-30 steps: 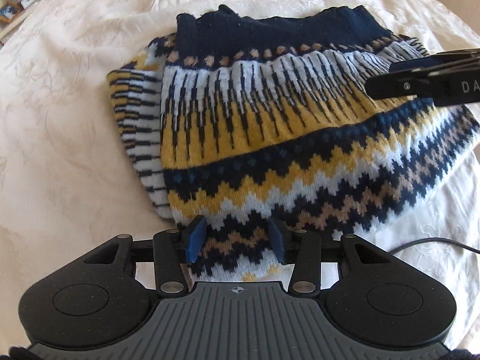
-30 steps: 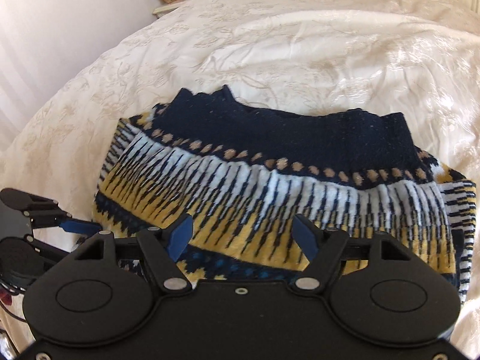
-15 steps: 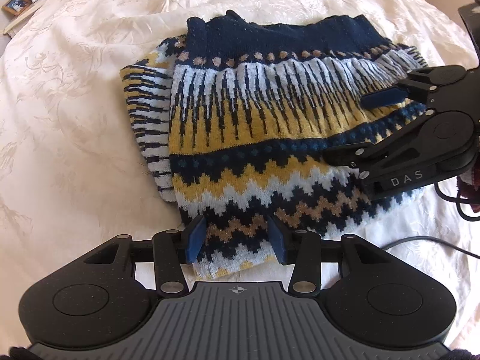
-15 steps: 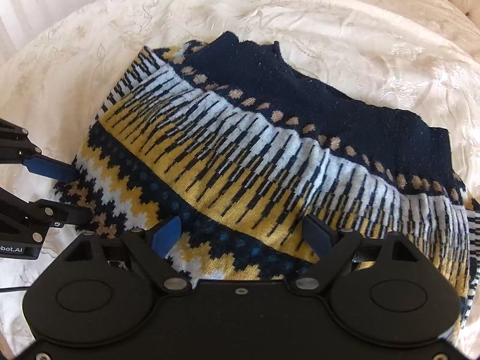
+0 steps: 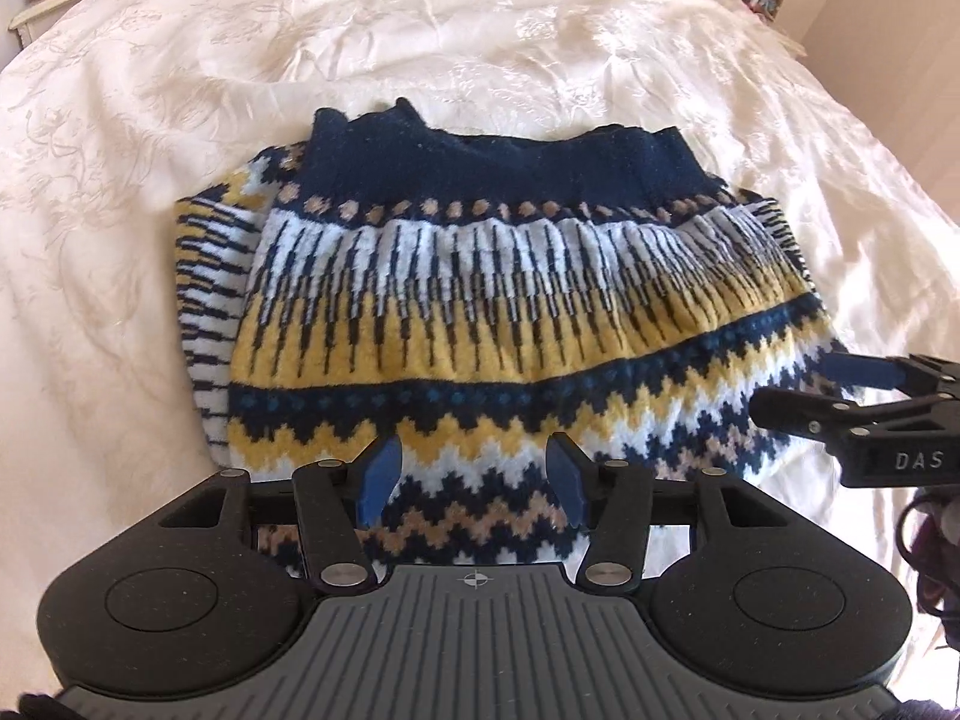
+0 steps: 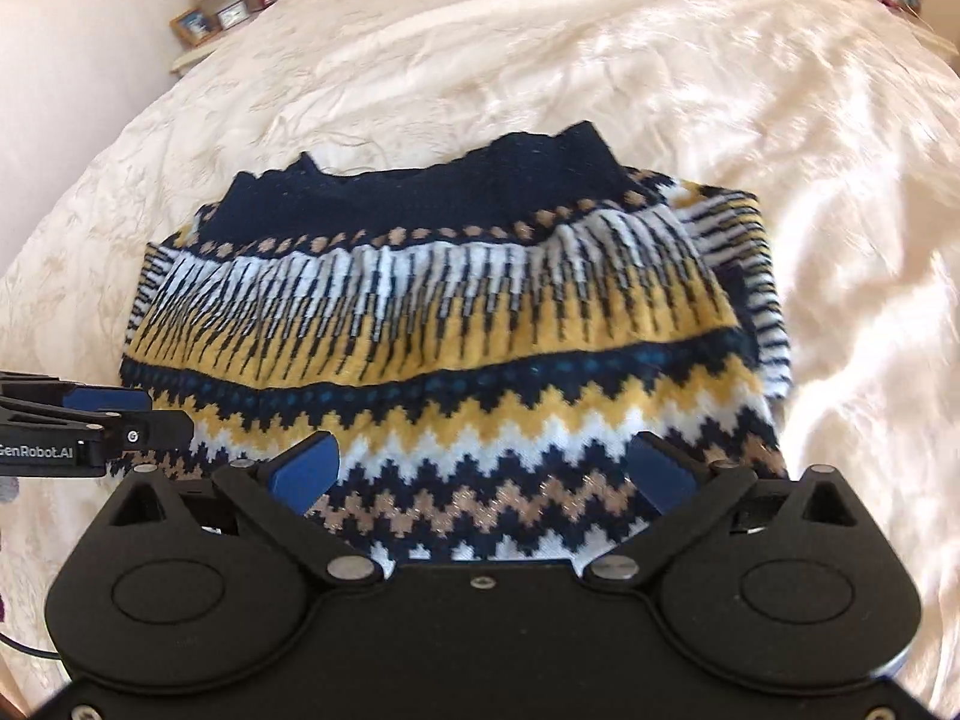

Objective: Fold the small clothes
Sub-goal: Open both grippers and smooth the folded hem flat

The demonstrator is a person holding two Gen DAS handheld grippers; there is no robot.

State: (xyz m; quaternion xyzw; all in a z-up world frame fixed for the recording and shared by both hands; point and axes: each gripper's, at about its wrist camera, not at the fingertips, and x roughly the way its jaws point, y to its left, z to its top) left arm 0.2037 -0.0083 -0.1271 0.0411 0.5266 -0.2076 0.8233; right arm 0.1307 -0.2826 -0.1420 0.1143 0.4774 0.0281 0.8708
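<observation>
Patterned knit sweater (image 5: 510,312) lies folded on the cream bedspread (image 5: 150,120). Left gripper (image 5: 471,474) and right gripper (image 6: 483,468) both spread wide, empty, over its near zigzag hem. Pinch both hem corners through all layers, then lift evenly for a square fold.

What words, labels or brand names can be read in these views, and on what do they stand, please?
"DAS": right hand-held gripper, on its side, cut off at the frame edge.
"GenRobot.AI": left hand-held gripper, on its side.
Framed pictures on the bedside shelf: too small to read.

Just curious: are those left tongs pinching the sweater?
No, the left tongs stand open over the sweater, pads apart, gripping nothing.
</observation>
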